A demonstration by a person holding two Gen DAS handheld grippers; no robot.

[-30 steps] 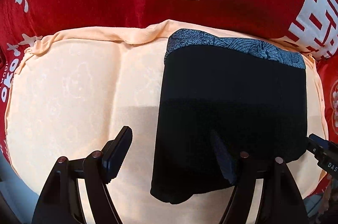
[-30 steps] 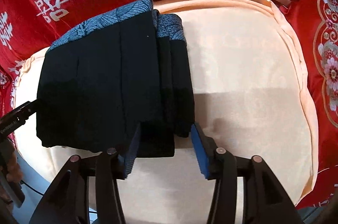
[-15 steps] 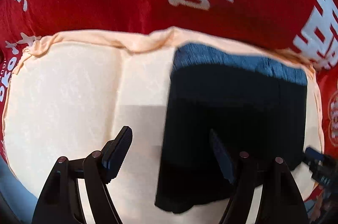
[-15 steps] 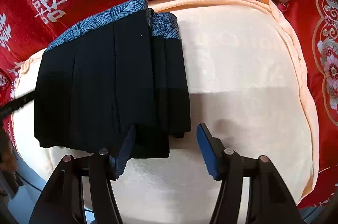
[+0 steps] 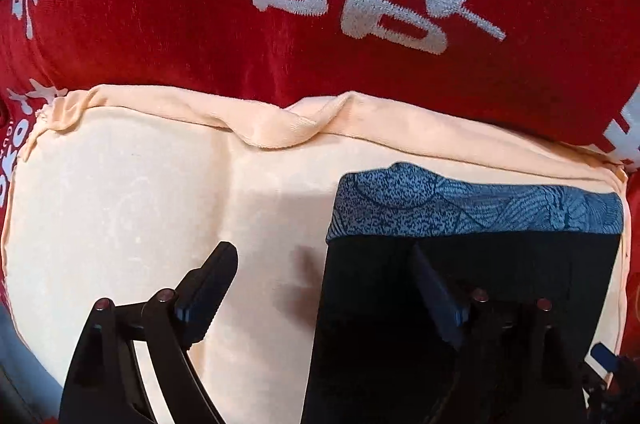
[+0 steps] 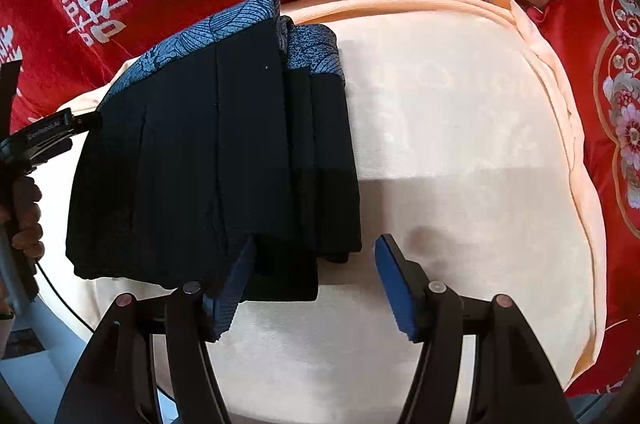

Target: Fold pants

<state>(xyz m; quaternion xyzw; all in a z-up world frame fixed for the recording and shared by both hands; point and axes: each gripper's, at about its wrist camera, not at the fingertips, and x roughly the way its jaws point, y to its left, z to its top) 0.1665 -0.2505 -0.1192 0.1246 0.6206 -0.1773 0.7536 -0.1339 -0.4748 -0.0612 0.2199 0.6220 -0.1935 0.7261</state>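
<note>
Pants (image 6: 216, 160), black with a blue patterned waistband (image 5: 476, 208), lie folded in a stack on the peach cushion (image 6: 460, 144). Our right gripper (image 6: 312, 280) is spread at the stack's near edge, pinching nothing; our left gripper (image 5: 320, 296) is spread too, one finger over the black cloth. We judge that a snagged layer could spill the loose folds (they look uneven on the right). The red blanket (image 5: 160, 4) bears white Chinese double-happiness characters; a small label on the left gripper is unreadable.
</note>
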